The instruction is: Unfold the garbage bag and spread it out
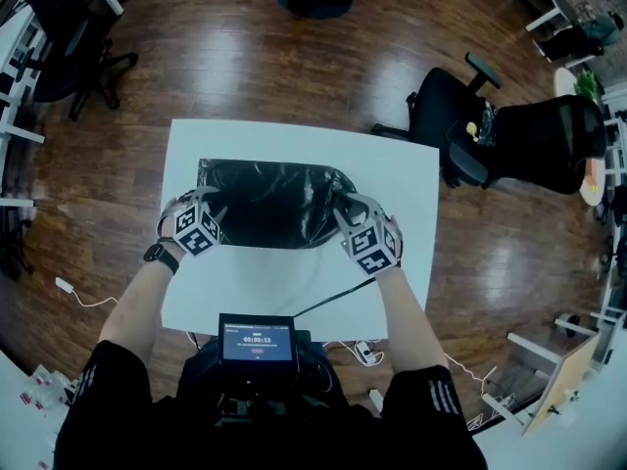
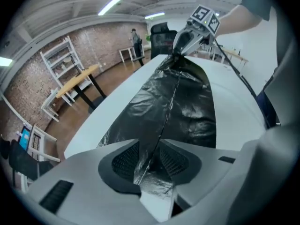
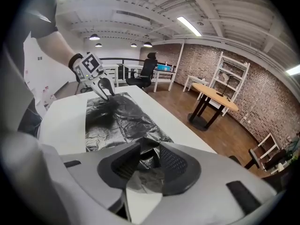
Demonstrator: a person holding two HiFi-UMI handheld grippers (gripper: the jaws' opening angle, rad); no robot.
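Observation:
A black garbage bag [image 1: 274, 204] lies flat and crinkled across the far half of the white table [image 1: 294, 282]. My left gripper [image 1: 204, 204] is at the bag's left near corner, and my right gripper [image 1: 348, 209] is at its right near corner. In the left gripper view the left gripper [image 2: 149, 161] stands open; a raised fold of the bag [image 2: 178, 107] runs between the pads with gaps on both sides. The right gripper [image 3: 146, 161] is open too, with crumpled film of the bag [image 3: 117, 118] lying loose between its pads. Each gripper view shows the other gripper at the bag's far end.
A black cable [image 1: 333, 302] runs over the table's near right part. A small screen [image 1: 257, 339] sits at the near edge by my body. Black office chairs [image 1: 509, 135] stand to the right on the wood floor, and a wooden table [image 3: 213, 95] stands beyond.

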